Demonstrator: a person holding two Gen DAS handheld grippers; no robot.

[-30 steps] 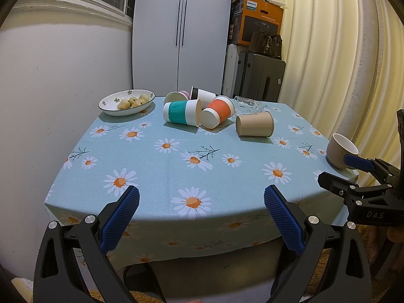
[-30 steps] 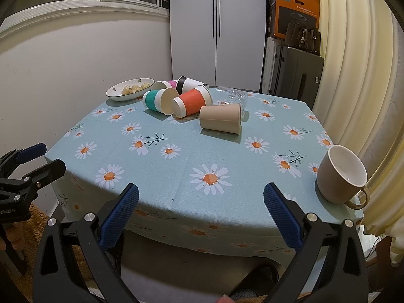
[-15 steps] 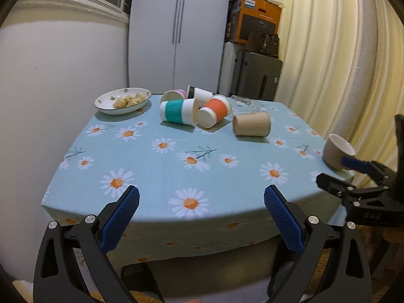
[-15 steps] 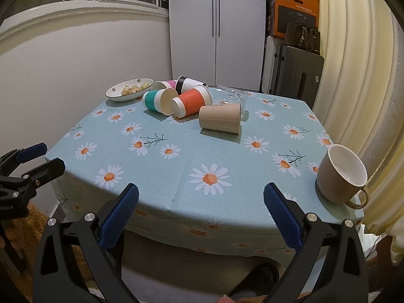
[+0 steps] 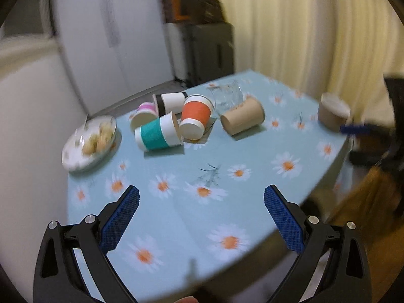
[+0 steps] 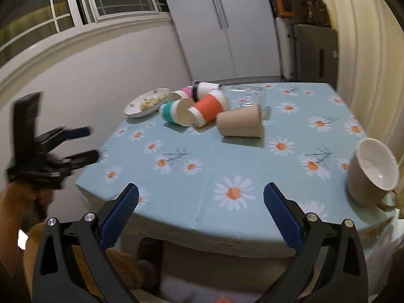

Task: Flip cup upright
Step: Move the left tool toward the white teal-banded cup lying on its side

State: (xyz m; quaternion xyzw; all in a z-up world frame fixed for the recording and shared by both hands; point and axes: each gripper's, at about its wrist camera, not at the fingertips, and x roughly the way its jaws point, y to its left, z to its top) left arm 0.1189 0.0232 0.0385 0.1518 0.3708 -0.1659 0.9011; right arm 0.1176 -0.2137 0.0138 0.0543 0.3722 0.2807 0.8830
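Several paper cups lie on their sides at the far middle of the daisy tablecloth (image 5: 192, 217): a teal one (image 5: 157, 135), an orange one (image 5: 195, 116), a brown one (image 5: 242, 120), a black-and-white one (image 5: 171, 101) and a pink one (image 5: 144, 115). They also show in the right wrist view: teal (image 6: 174, 111), orange (image 6: 210, 107), brown (image 6: 240, 123). A beige mug (image 6: 371, 171) stands upright at the right edge. My left gripper (image 5: 200, 214) is open and empty above the near left of the table. My right gripper (image 6: 200, 213) is open and empty at the front edge.
A white plate of snacks (image 5: 89, 142) sits at the far left. A clear glass (image 5: 227, 97) lies behind the brown cup. The mug (image 5: 333, 112) is near the right table edge. A cabinet, luggage and curtains stand behind.
Both grippers have risen and tilted; the left moved forward over the table's near left, with heavy blur. The cups and mug have not moved.
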